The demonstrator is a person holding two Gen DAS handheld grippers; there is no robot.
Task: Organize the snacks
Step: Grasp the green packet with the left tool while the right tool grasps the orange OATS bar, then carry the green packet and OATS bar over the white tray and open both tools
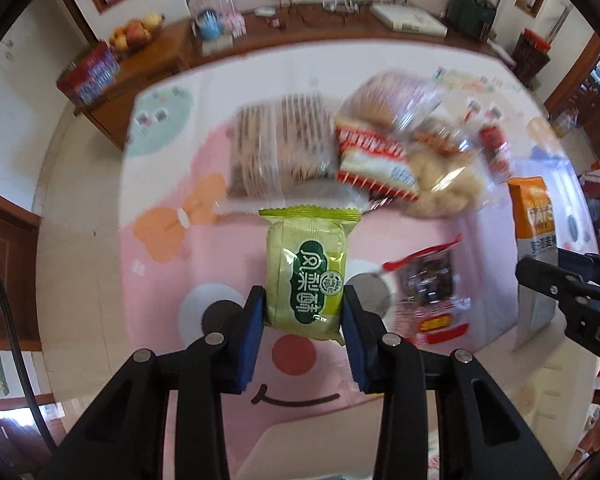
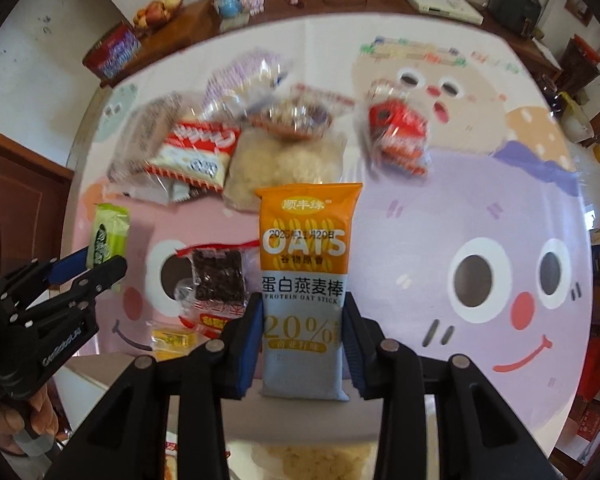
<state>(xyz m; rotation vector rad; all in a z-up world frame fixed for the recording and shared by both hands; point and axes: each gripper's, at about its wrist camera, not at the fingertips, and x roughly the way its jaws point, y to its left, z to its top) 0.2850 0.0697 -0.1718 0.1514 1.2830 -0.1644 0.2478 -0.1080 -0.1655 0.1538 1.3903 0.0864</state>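
My left gripper [image 1: 303, 300] is shut on a green pineapple-cake packet [image 1: 306, 272] and holds it above the cartoon table mat [image 1: 172, 280]; it also shows in the right wrist view [image 2: 108, 236]. My right gripper [image 2: 303, 308] is shut on an orange and white oat-stick packet [image 2: 306, 280], also held above the mat; that packet shows at the right in the left wrist view [image 1: 534, 232]. A heap of snack packets [image 2: 228, 148] lies on the far part of the mat. A dark brownie packet in a red wrapper [image 2: 216, 276] lies between the grippers.
A red packet [image 2: 396, 136] lies apart at the far right of the heap. A small yellow packet [image 2: 172, 338] lies near the front edge. A wooden sideboard [image 1: 148, 64] behind the table holds a fruit bowl [image 1: 134, 34] and a red box [image 1: 88, 76].
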